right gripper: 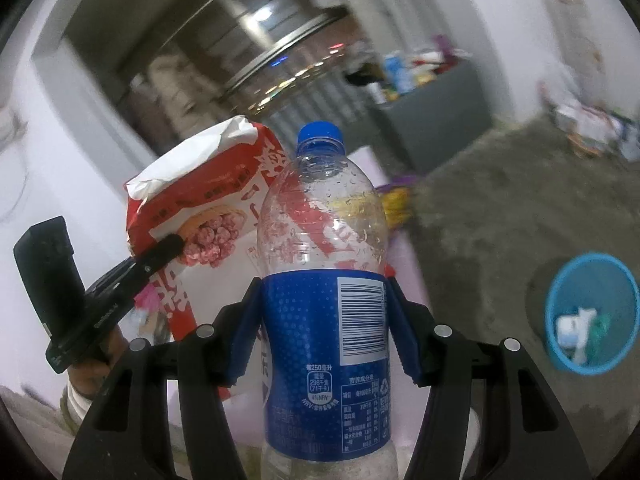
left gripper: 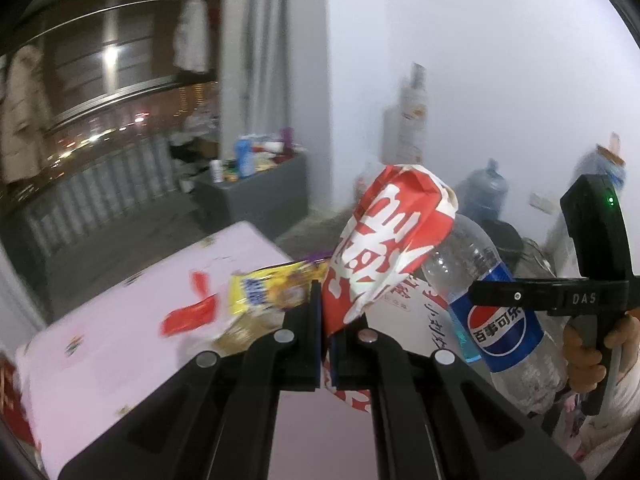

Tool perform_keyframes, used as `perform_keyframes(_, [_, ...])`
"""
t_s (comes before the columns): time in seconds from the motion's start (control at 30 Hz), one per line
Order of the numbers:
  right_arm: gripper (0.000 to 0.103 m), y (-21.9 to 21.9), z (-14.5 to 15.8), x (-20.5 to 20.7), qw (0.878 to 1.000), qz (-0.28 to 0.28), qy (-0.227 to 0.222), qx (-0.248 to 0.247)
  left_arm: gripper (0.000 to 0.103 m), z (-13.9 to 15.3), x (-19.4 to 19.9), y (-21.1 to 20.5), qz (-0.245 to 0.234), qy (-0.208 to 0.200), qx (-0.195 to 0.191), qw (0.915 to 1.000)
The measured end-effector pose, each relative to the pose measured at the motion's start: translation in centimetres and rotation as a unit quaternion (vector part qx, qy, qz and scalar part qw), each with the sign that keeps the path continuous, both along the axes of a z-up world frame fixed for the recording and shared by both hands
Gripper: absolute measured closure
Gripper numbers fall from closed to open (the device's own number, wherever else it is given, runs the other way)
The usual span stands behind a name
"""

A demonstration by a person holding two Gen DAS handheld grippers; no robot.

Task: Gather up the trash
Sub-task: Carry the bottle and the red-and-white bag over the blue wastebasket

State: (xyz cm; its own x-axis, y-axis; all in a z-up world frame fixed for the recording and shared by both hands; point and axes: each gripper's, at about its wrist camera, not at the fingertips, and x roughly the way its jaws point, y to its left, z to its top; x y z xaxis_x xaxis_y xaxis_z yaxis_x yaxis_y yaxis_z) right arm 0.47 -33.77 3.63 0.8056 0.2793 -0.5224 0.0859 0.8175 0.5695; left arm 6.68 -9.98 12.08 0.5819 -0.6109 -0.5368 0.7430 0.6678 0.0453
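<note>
My left gripper (left gripper: 326, 304) is shut on the lower edge of a crumpled red-and-white paper food bag (left gripper: 384, 232), held up above the pink table (left gripper: 120, 320). My right gripper (right gripper: 324, 300) is shut on the blue label of an empty Pepsi bottle (right gripper: 320, 208) with a blue cap, held upright. The bottle (left gripper: 500, 328) hangs just right of the bag, and the bag (right gripper: 200, 184) shows behind it in the right wrist view. A yellow snack wrapper (left gripper: 272, 292) and a red wrapper (left gripper: 188, 316) lie on the table. A blue trash bin (right gripper: 612, 280) stands on the floor at the right, with some rubbish inside.
A grey cabinet (left gripper: 256, 192) loaded with bottles stands by the window. Large water jugs (left gripper: 486, 192) line the white wall. Grey concrete floor (right gripper: 480, 220) runs between the table and the bin. A person's hand (left gripper: 580, 356) grips the right handle.
</note>
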Motion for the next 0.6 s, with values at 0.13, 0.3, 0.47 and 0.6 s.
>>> perform_keyframes(0.13, [0.047,-5.0,-1.6,-2.2,0.997,-0.072,0.017,0.028,0.101,-1.3,0.5,-6.6,-0.049,0.006,0.029,0.9984])
perform_keyframes(0.3, [0.047,-11.3,-4.0,-5.9,0.981,-0.175,0.045,0.064,0.101,-4.1,0.9,-15.4,-0.108,0.025,0.075,0.9911])
perform_keyframes(0.47, [0.047,-16.5,-8.2,-8.5,0.955,-0.259,0.093,0.113,0.100,-7.8,1.2,-23.0,-0.146,0.050,0.115,0.9813])
perform_keyframes(0.6, [0.047,-18.3,-11.7,-8.9,0.937,-0.290,0.127,0.148,0.100,-11.7,1.7,-28.7,-0.172,0.070,0.156,0.9702])
